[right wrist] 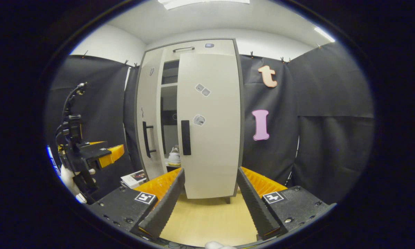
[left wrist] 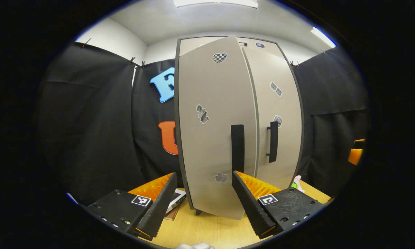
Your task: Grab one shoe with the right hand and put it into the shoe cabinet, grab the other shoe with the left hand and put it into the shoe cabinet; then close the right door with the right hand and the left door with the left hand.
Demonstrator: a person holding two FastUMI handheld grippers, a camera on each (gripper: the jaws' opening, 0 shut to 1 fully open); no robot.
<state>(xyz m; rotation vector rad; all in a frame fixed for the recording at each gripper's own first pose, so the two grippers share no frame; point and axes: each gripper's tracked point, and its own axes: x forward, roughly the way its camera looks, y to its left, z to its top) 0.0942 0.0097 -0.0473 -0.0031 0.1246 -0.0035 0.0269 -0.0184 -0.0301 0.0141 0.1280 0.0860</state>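
You have no readable text, brand or number here. The stickers (left wrist: 202, 113) on the shoe cabinet (right wrist: 211, 145) doors are too small and blurred for you to read.

Left tool (left wrist: 200, 195): ridged fingers, screwed mounts (square coded tags); right tool (right wrist: 211, 197) alike.

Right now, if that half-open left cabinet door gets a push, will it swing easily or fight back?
Probably easily: the left door is a thin flat panel, already ajar. It looks rigid, so it should swing as one piece without flexing. The tall cabinet stands on small feet, so a hard shove might rock it; a gentle push from the left tool seems wiser.
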